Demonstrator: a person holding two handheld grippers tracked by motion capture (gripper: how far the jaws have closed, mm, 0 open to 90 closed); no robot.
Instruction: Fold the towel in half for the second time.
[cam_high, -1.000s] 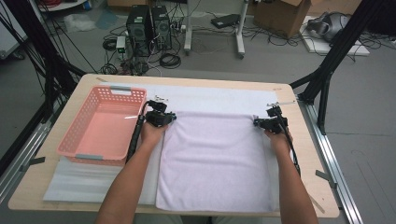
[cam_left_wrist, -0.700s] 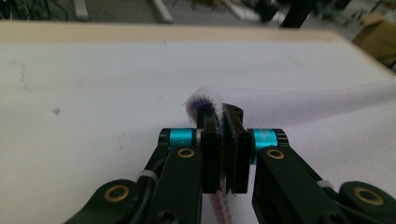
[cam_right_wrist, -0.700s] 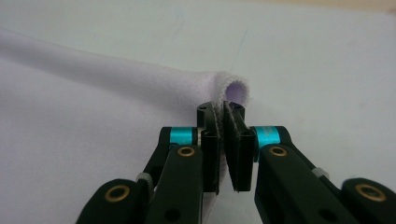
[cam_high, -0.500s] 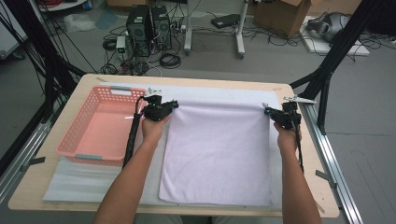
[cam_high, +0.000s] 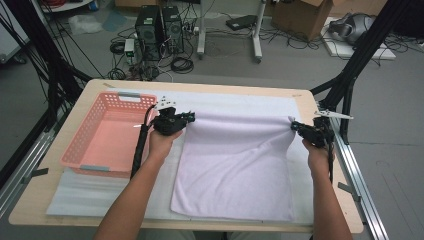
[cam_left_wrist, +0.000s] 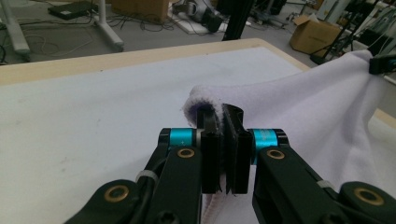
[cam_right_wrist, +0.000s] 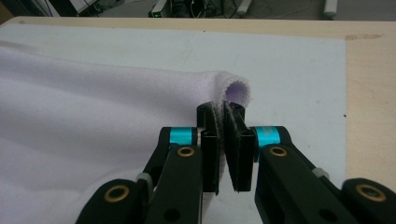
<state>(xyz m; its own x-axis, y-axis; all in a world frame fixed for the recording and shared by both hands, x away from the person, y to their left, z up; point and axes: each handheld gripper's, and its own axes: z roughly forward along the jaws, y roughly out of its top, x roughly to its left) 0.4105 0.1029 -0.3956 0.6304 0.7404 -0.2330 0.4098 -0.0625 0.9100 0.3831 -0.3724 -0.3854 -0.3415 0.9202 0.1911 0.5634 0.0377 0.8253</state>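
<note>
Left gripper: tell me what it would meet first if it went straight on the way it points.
The left gripper, shut on a corner of the pale lilac towel, points across the white table mat; beyond, probably the right gripper, though depth is unclear.

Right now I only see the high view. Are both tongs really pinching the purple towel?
Observer: Yes. In the left gripper view, the left tongs are shut on a folded corner of the towel.
Operator: And the other one?
Observer: In the right gripper view, the right tongs are shut on the other far corner, which curls over the black tips.
Operator: Is the corner off the table?
Observer: Yes, the white mat lies flat beyond the raised corner.
</note>
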